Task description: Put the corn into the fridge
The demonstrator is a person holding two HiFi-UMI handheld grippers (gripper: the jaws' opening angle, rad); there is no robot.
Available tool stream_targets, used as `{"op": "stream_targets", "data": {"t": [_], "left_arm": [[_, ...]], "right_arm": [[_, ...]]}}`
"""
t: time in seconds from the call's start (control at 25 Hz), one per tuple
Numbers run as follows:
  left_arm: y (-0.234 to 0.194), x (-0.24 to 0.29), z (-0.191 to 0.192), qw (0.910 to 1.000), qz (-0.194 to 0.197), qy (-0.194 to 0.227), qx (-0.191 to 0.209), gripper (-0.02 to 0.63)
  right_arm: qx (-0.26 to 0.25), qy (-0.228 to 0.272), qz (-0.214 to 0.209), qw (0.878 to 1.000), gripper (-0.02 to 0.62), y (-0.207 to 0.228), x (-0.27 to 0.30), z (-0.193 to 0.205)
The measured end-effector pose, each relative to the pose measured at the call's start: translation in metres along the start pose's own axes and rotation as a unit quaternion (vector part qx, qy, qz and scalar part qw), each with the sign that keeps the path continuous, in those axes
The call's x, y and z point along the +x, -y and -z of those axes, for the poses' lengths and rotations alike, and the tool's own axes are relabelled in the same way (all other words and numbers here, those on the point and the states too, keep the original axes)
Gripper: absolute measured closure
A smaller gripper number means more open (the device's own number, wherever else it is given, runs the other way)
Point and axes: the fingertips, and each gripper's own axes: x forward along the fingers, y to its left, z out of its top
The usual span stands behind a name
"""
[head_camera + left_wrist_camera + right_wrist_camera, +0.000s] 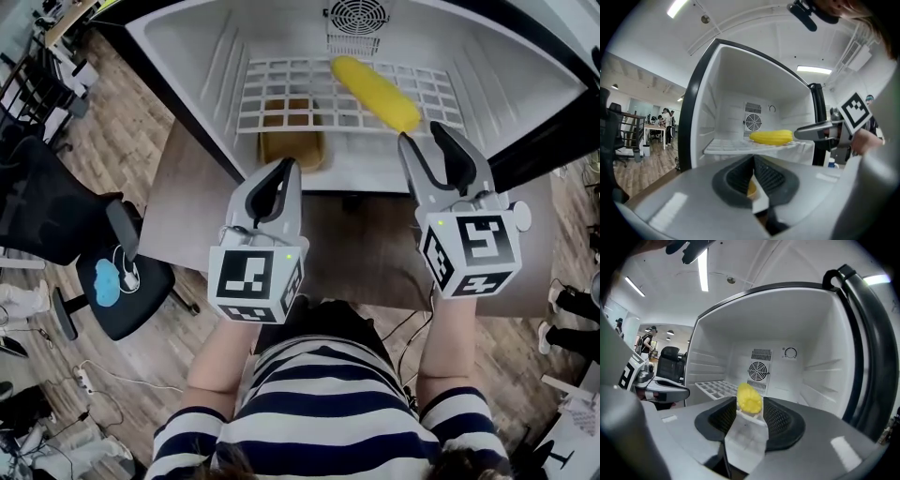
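A yellow corn cob [375, 92] lies on the white wire shelf [281, 94] inside the open fridge [187, 56], slanting toward the front right. My right gripper [424, 139] is open just outside the shelf's front edge, its tips beside the cob's near end and not pressing it. In the right gripper view the corn [749, 398] shows end-on beyond the gap of the right gripper [748, 414]. My left gripper [281, 173] is shut and empty, to the left in front of the fridge. The left gripper view shows the left gripper [753, 164], the corn [771, 137] and the right gripper [820, 131].
A tan box-like object [292, 136] sits on the fridge floor below the shelf. A round fan grille [356, 14] is on the back wall. The fridge stands on a wooden table [187, 197]. A black office chair [56, 216] stands at the left; people sit far off [663, 124].
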Motion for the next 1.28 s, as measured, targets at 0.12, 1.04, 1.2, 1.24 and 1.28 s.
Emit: {"op": "stream_targets", "data": {"t": [0.12, 1.04, 1.2, 1.24, 1.28], "left_arm": [[-0.001, -0.002, -0.003, 1.0000, 0.000, 0.000, 0.001, 0.606], [-0.007, -0.004, 0.004, 0.9999, 0.001, -0.011, -0.007, 0.606], [-0.008, -0.004, 0.004, 0.9999, 0.000, -0.012, -0.008, 0.606], [-0.008, -0.004, 0.004, 0.9999, -0.001, -0.012, -0.008, 0.606], [-0.008, -0.004, 0.005, 0.9999, -0.001, -0.012, -0.008, 0.606]], "right_arm": [[0.021, 0.006, 0.013, 1.000, 0.436, 0.002, -0.008, 0.008], [0.085, -0.026, 0.061, 0.994, 0.600, -0.006, -0.033, 0.068], [0.092, -0.030, 0.056, 0.994, 0.600, -0.008, -0.032, 0.071], [0.093, -0.029, 0.055, 0.994, 0.600, -0.008, -0.032, 0.072], [0.095, -0.029, 0.054, 0.994, 0.600, -0.008, -0.032, 0.072]]}}
